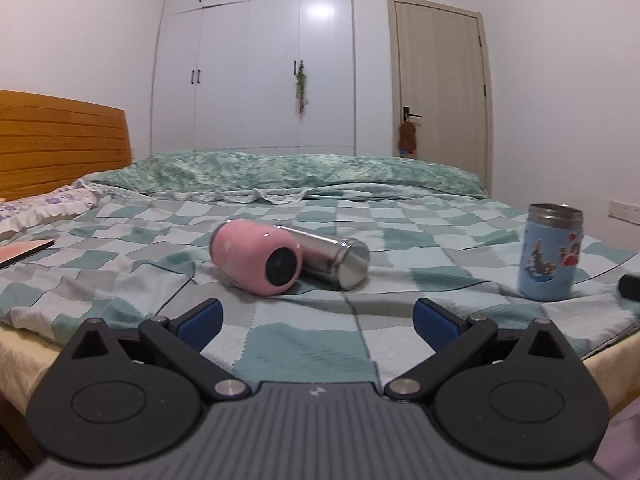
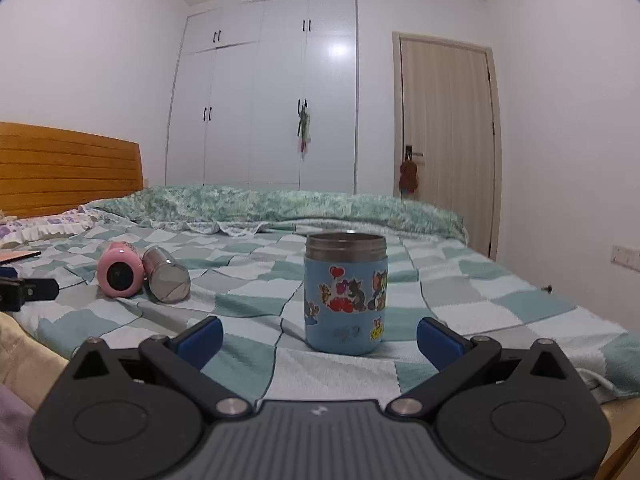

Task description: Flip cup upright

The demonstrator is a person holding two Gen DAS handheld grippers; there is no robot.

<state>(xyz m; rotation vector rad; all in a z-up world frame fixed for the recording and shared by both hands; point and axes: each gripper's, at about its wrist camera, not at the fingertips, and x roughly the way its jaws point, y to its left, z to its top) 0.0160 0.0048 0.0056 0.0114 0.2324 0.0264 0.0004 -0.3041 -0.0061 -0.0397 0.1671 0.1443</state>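
Note:
A blue cup with cartoon stickers and a steel rim (image 2: 346, 294) stands upright on the checked bedspread (image 2: 480, 304), open end up. It also shows in the left wrist view (image 1: 550, 252) at the right. My right gripper (image 2: 319, 338) is open and empty, just short of the cup, which sits ahead between its blue pads (image 2: 202, 338). A pink cup (image 1: 256, 257) lies on its side with a steel cup (image 1: 332, 257) lying beside it. My left gripper (image 1: 318, 320) is open and empty, short of them. The left gripper's tip (image 2: 28, 290) shows in the right wrist view.
A green quilt (image 1: 304, 174) lies folded across the far side of the bed. A wooden headboard (image 1: 60, 140) and a pillow (image 1: 44, 208) are at the left, with a book (image 1: 22, 252) near them. White wardrobe (image 1: 256, 72) and door (image 1: 440, 88) stand behind.

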